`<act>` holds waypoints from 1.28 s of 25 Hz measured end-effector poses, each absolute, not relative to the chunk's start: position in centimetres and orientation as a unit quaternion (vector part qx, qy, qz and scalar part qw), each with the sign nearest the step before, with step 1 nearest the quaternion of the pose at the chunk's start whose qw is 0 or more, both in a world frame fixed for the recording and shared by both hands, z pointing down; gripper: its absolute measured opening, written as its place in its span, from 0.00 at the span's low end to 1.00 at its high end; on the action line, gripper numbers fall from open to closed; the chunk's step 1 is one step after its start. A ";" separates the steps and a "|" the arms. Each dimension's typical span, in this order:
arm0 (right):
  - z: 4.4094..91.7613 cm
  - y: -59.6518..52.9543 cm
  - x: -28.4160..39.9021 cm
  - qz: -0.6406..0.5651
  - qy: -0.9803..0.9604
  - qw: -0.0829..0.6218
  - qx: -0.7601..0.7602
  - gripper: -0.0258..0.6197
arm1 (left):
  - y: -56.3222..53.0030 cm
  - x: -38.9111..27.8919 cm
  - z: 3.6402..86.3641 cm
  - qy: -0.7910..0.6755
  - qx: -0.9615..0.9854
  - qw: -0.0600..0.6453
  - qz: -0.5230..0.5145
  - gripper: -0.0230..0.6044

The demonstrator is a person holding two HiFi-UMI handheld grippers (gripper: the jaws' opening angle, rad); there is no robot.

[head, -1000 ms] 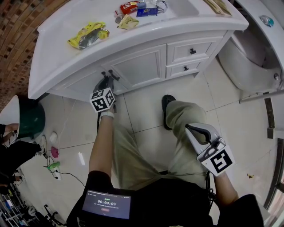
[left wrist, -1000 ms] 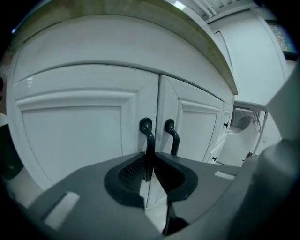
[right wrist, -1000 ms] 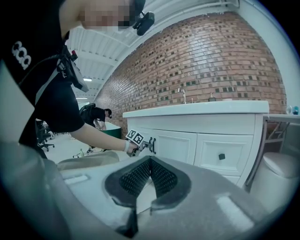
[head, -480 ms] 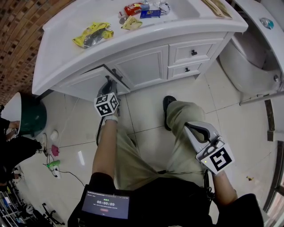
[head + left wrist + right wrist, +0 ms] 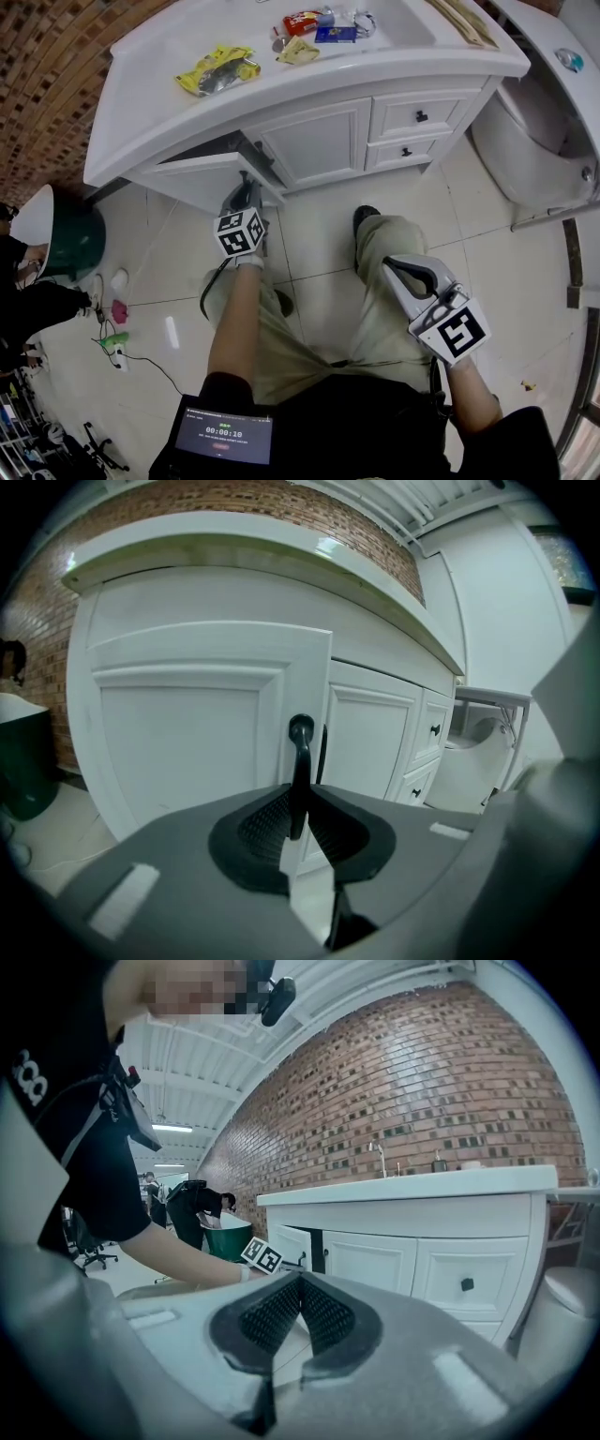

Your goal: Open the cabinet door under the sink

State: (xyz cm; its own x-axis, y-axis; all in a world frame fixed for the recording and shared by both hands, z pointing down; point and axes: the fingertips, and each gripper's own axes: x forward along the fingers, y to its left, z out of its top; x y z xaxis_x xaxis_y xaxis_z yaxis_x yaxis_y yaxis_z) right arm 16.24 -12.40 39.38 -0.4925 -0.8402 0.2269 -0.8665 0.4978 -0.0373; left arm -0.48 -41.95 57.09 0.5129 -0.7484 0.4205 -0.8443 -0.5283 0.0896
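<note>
My left gripper (image 5: 298, 808) clamps the black handle (image 5: 300, 752) of the part-open cabinet door (image 5: 187, 752), a green tub (image 5: 73, 246) beside it, while my right gripper (image 5: 298, 1283), closed and empty, rests over my leg (image 5: 384, 248).

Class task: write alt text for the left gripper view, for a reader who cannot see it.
The left gripper is shut on the black handle of a white cabinet door, which stands swung partly open. To its right are a closed door and two small drawers, under a white countertop.
</note>
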 end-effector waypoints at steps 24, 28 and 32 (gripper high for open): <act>38.2 -14.3 10.3 0.049 -0.887 0.093 0.450 0.03 | -34.7 -6.3 57.5 -0.468 0.850 0.188 0.150 0.15; 38.2 -14.7 9.1 0.045 -0.891 0.094 0.442 0.03 | -34.2 -7.2 57.6 -0.466 0.851 0.189 0.152 0.15; 38.0 -15.0 8.5 0.047 -0.893 0.092 0.439 0.03 | -33.7 -7.7 57.5 -0.465 0.851 0.189 0.153 0.15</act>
